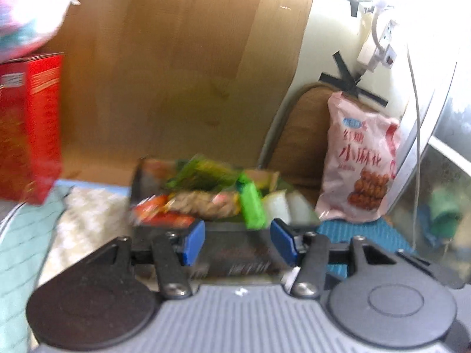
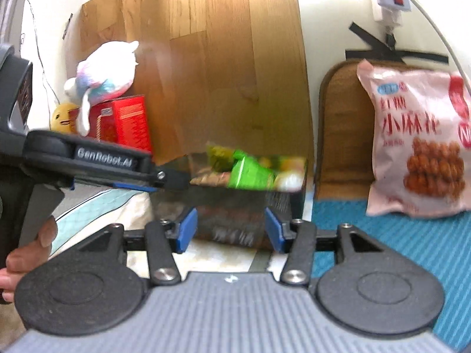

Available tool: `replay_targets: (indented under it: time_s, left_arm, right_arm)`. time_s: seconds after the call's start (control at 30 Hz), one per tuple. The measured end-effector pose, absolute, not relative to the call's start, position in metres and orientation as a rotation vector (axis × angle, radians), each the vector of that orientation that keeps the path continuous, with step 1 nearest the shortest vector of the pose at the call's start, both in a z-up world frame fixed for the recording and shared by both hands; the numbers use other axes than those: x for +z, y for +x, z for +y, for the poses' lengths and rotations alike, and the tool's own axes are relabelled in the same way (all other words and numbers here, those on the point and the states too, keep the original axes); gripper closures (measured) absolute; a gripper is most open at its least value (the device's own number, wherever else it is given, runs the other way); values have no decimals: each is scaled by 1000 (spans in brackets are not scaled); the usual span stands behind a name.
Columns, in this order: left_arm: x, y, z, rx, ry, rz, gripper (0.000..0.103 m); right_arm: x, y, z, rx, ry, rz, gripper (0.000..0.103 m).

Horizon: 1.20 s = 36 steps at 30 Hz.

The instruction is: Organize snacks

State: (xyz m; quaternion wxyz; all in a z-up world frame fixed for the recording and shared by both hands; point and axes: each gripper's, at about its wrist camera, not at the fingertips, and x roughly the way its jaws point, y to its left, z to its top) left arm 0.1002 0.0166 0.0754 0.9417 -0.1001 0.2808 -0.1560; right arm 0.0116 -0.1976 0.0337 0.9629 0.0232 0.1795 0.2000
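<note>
A black mesh basket point(image 1: 235, 253) point(image 2: 235, 214) full of small snack packets stands on the bed in front of both grippers. A green packet point(image 1: 250, 203) point(image 2: 250, 173) and a twisted-snack packet point(image 1: 203, 203) lie on top. A big pink snack bag point(image 1: 359, 164) point(image 2: 418, 147) leans against a brown cushion to the right. My left gripper point(image 1: 238, 241) is open and empty just before the basket. My right gripper point(image 2: 231, 231) is open and empty, its blue pads point(image 2: 185, 229) astride the basket's near wall. The left gripper's body point(image 2: 97, 164) shows at the left of the right wrist view.
A red box point(image 1: 32, 129) point(image 2: 123, 123) stands at the left with a plush toy point(image 2: 103, 73) on it. A wooden board point(image 2: 220, 58) leans on the wall behind. A blue mat point(image 2: 397, 235) lies at the right. A power strip point(image 2: 391, 3) with cables hangs on the wall.
</note>
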Motion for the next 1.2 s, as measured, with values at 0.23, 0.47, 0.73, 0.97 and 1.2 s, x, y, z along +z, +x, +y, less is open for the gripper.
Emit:
replay_targets:
  time_s: [0.23, 0.47, 0.73, 0.97, 1.2]
  left_arm:
    - [46, 47, 18, -167, -89, 621, 45]
    - [27, 17, 11, -128, -51, 659, 36]
    - [16, -10, 0, -125, 0, 648, 28]
    - [6, -22, -5, -117, 9, 649, 26]
    - [1, -28, -3, -78, 12, 631, 24]
  right_arm:
    - [6, -17, -202, 398, 233, 482, 47]
    - [-4, -39, -205, 346, 290, 498, 46]
    - [-12, -62, -215, 309, 338, 485, 37]
    - [-11, -72, -214, 296, 325, 432, 30]
    - [-10, -76, -214, 304, 312, 398, 26]
